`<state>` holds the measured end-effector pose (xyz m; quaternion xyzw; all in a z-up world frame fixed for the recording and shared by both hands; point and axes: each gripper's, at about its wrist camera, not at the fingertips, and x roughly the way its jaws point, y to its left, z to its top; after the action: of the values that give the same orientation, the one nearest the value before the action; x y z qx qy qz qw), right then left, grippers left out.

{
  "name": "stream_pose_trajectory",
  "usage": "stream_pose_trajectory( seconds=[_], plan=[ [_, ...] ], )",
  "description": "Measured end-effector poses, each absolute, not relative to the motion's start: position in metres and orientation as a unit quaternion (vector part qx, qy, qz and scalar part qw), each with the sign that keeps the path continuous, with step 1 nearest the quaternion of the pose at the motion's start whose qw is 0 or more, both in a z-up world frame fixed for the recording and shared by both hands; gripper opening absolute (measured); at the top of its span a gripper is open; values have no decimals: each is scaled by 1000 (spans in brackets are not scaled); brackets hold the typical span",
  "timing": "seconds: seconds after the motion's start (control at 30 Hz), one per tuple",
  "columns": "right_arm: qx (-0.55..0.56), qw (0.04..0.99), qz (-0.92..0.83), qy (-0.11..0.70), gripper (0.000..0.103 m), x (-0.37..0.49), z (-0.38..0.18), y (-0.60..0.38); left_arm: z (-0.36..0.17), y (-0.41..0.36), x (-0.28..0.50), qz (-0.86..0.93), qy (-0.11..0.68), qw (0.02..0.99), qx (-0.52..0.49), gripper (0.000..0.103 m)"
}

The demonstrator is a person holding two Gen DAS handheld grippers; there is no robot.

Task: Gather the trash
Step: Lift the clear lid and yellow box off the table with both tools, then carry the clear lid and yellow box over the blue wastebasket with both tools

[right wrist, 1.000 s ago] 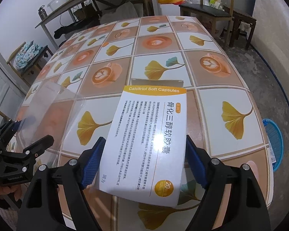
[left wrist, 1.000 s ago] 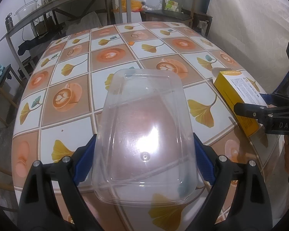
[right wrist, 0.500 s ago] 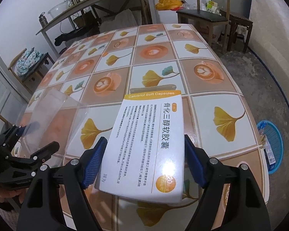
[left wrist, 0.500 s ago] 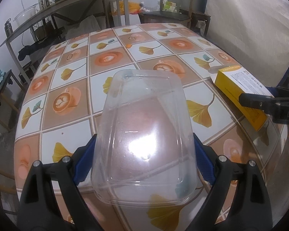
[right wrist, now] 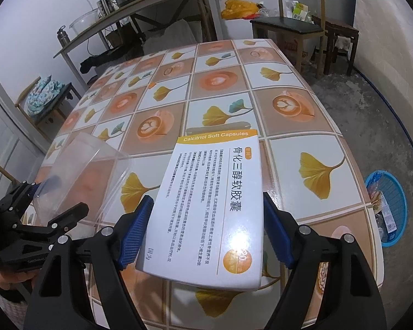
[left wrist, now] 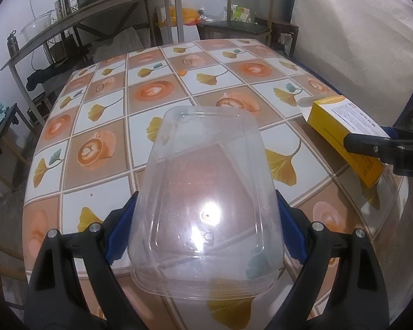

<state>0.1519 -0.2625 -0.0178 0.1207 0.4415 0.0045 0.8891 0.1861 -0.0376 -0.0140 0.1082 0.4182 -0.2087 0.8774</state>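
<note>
Both lifted higher: clear tray (left wrist: 206,200), white-yellow box (right wrist: 212,209).

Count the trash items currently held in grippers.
2. A clear plastic container sits in the left gripper; a white medicine box sits in the right gripper.

home dining room: patterned table (right wrist: 311,137), wooden chair (right wrist: 297,24), cluttered shelf (left wrist: 102,13)

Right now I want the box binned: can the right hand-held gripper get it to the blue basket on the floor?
Probably yes. The right hand-held gripper already clamps the capsule box, and the blue basket sits open beside the table, nothing between.
</note>
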Motion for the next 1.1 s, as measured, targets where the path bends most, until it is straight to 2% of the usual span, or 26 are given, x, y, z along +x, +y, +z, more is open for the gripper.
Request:
stream_pose_trajectory(
  seconds=[0.67,0.87,1.1],
  plan=[
    [192,908,0,373,75,113,6,-299,22,-62,191,-267,394,875,93,86],
    [224,918,-18,326,75,80,21,-341,45,-102,190,-313,381,864,99,86],
    [244,925,-110,270,75,20,40,-413,76,-185,186,-404,365,831,114,86]
  ],
)
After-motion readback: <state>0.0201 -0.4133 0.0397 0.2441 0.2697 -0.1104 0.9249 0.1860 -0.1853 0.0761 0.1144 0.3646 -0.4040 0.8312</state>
